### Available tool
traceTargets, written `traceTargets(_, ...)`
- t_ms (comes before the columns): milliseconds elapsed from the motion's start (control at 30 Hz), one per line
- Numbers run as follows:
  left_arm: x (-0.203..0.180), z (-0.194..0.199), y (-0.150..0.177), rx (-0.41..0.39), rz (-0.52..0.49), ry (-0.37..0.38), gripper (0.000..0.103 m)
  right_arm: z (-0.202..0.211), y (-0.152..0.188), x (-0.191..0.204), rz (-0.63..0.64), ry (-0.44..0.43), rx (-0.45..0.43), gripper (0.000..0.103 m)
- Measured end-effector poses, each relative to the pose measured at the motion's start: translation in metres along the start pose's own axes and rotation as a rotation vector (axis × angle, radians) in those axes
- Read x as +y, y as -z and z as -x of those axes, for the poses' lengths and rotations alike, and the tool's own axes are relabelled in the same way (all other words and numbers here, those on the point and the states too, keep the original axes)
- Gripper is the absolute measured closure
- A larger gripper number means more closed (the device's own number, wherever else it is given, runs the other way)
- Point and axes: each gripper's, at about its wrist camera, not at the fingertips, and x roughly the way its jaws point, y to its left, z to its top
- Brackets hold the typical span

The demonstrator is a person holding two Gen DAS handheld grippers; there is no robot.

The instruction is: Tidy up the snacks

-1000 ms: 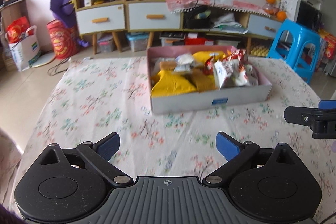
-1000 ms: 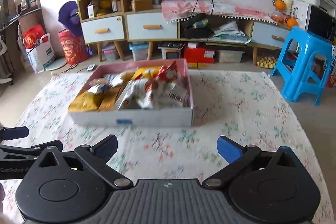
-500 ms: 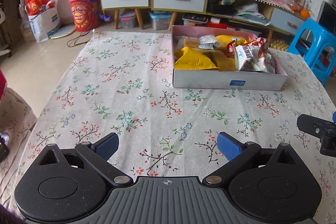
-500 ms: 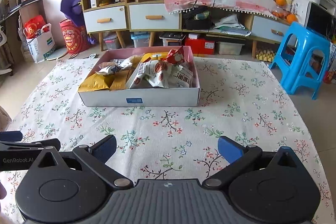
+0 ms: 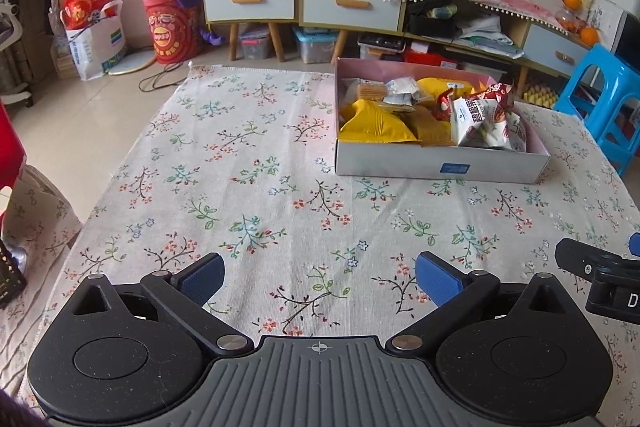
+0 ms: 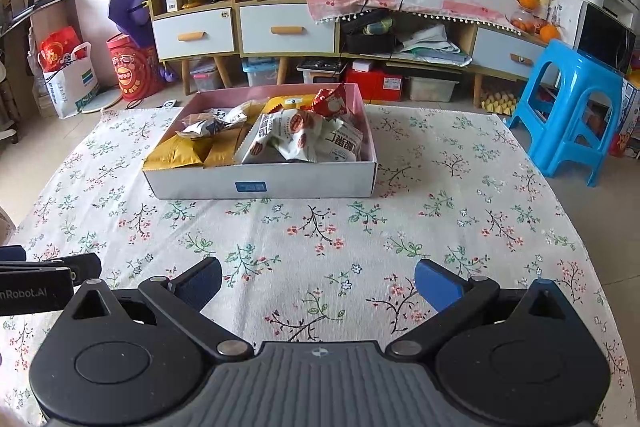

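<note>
A shallow white cardboard box [image 5: 440, 167] with a pink inside stands on the floral tablecloth, far right in the left wrist view and centre in the right wrist view [image 6: 264, 183]. It holds several snack bags: yellow ones [image 5: 376, 125] on its left side, white and red ones [image 6: 304, 137] on its right. My left gripper [image 5: 318, 277] is open and empty, well short of the box. My right gripper [image 6: 318, 279] is open and empty, also well back from the box. Each gripper's edge shows in the other's view.
The table [image 6: 460, 211] is covered by the floral cloth. A blue plastic stool [image 6: 568, 107] stands beside its right edge. Cabinets with drawers [image 6: 240, 27] line the far wall. Bags [image 5: 96, 31] sit on the floor at the left.
Both grippers have pulled back and risen away from the box, which now looks smaller and farther. The left view has also swung left. Both stay open.
</note>
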Motion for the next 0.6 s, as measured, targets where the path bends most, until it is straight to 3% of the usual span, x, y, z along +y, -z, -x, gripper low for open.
traceTargets(600,-0.0045,0.0025,0.0024,-0.005,-0.019,-0.007,0.001,-0.0012,0.0011,0.0004,-0.002,-0.005,0.013,0.009)
